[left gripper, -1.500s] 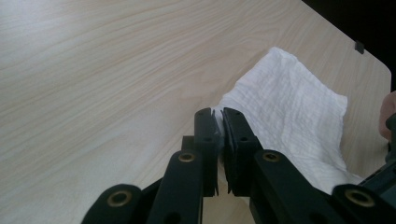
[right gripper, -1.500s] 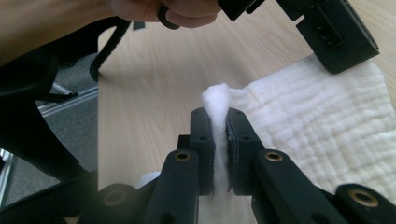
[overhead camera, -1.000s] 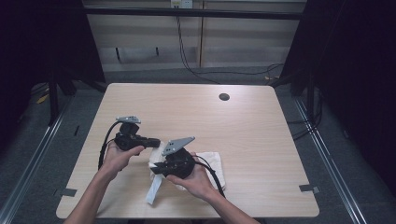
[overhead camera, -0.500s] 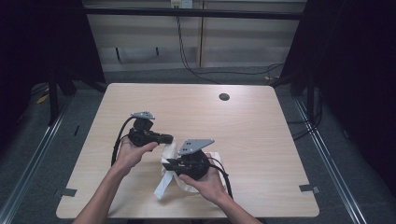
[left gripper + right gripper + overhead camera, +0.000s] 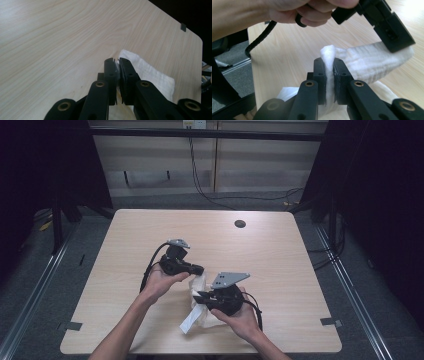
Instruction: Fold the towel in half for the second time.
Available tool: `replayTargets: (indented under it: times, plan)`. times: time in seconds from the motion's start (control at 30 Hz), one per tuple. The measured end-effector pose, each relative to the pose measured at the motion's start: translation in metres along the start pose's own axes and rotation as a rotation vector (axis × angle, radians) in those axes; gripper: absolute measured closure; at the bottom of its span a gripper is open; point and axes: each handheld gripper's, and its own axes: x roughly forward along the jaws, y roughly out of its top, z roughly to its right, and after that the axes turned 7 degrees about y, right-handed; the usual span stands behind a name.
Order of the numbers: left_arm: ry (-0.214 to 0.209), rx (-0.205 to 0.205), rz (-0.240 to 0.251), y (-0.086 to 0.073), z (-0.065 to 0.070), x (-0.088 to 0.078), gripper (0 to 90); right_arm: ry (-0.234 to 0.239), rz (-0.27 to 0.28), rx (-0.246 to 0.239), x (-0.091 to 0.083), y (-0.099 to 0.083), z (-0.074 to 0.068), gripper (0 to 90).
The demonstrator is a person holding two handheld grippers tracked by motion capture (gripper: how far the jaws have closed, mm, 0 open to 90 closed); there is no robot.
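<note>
We see a white cloth (image 5: 199, 307), soft and ribbed in texture, bunched and partly lifted off the light wooden counter (image 5: 280, 250). From above it runs as a crumpled strip, its upper end near the middle of the counter and its lower end trailing toward the near edge.

The left gripper (image 5: 198, 269) sits at the cloth's upper end. In the left gripper view its jaws stand almost pressed together, with a thin edge of the white cloth (image 5: 150, 75) pinched between the pads, and the rest of the fabric spreads out beyond and to the right of the left gripper (image 5: 117, 62) over the wood. The right gripper (image 5: 198, 296) sits just below and to the right of the left one, against the cloth's middle. In the right gripper view its jaws are closed on a raised fold of the cloth (image 5: 362, 65), which pokes up as a white peak between the pads of the right gripper (image 5: 329, 62); the other gripper clamps the far end of the same strip, so the fabric is stretched between the two.

Each gripper is held in a bare hand, the left hand (image 5: 161, 282) and the right hand (image 5: 240, 317), with black cables looping from them. Away from the cloth, toward the counter's far edge, lies a small dark round spot (image 5: 240, 224). The wood around the cloth is bare, and beyond the counter lie a grey floor and hanging cables (image 5: 200, 180).
</note>
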Motion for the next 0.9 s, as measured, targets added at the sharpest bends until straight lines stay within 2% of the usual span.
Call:
replayTargets:
  times: [0.1, 0.2, 0.3, 0.37, 0.4, 0.53, 0.6, 0.63, 0.8, 0.9]
  plan:
    - [0.002, 0.003, -0.019, 0.002, 0.004, 0.01, 85.3, -0.009, -0.01, 0.02, -0.006, -0.008, 0.004, 83.0]
    - [-0.011, 0.0, -0.027, 0.005, 0.008, 0.02, 85.4, -0.025, -0.036, 0.013, -0.011, -0.014, 0.006, 82.9]
    - [-0.005, 0.005, -0.042, 0.007, 0.012, 0.03, 85.3, -0.04, -0.019, 0.033, -0.02, -0.021, 0.009, 82.7]
    - [-0.039, 0.005, -0.046, 0.005, 0.013, 0.037, 85.3, -0.043, -0.005, 0.049, -0.024, -0.027, 0.011, 82.7]
    - [-0.025, 0.009, -0.055, 0.003, 0.013, 0.042, 85.3, -0.046, -0.009, 0.052, -0.024, -0.029, 0.012, 82.5]
    - [-0.02, 0.011, -0.065, 0.001, 0.018, 0.053, 85.3, -0.064, -0.035, 0.075, -0.025, -0.043, 0.016, 81.9]
    - [-0.025, 0.003, -0.068, 0.001, 0.019, 0.06, 85.2, -0.066, -0.037, 0.091, -0.025, -0.048, 0.019, 81.3]
    - [-0.041, 0.003, -0.065, 0.001, 0.019, 0.062, 85.1, -0.07, -0.043, 0.098, -0.026, -0.05, 0.02, 81.2]
    - [-0.044, 0.006, -0.075, 0.0, 0.022, 0.073, 84.5, -0.084, -0.061, 0.086, -0.028, -0.055, 0.02, 79.1]
    - [-0.035, -0.003, -0.088, 0.0, 0.023, 0.078, 84.0, -0.111, -0.075, 0.088, -0.029, -0.061, 0.021, 74.9]
